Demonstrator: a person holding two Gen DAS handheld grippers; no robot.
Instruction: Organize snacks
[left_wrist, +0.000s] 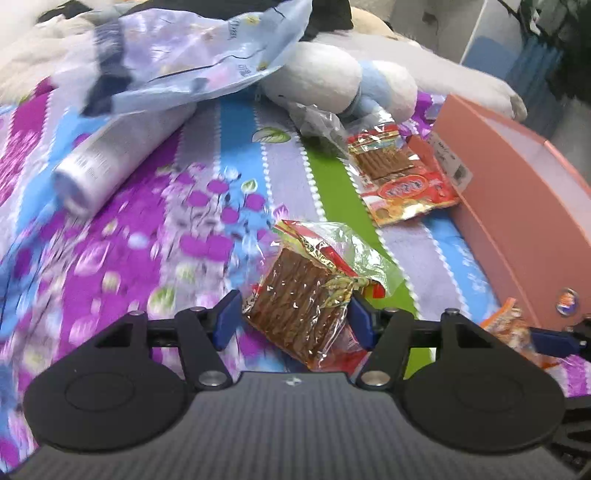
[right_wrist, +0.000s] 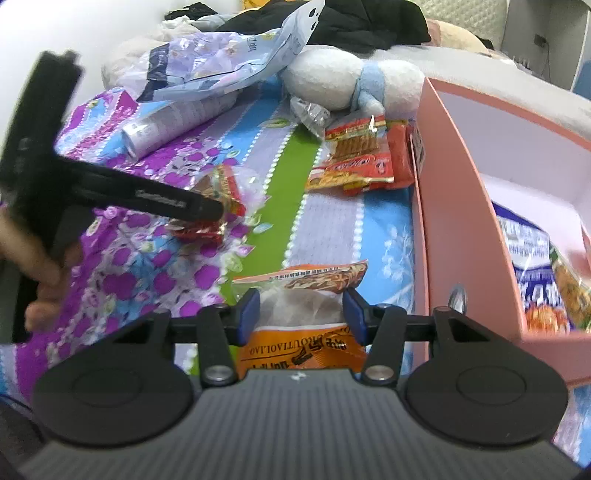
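Note:
A clear pack of brown snack sticks (left_wrist: 303, 295) with a red and green wrapper sits between the blue pads of my left gripper (left_wrist: 293, 308), which is shut on it just above the bedspread. In the right wrist view the same pack (right_wrist: 225, 192) shows under a black finger (right_wrist: 166, 199) of that left gripper. My right gripper (right_wrist: 301, 308) is shut on an orange snack packet (right_wrist: 314, 280), close to the pink box (right_wrist: 461, 192). That box (left_wrist: 517, 192) stands open on the right, with blue and orange snack bags (right_wrist: 535, 266) inside.
Red snack packs (left_wrist: 402, 177) lie on the floral bedspread (left_wrist: 147, 240) against the box's left side. A silver tube (left_wrist: 110, 158), a pale blue plastic bag (left_wrist: 192, 55) and a white and blue plush toy (left_wrist: 332, 81) lie further back. A hand (right_wrist: 40, 273) shows at the left edge.

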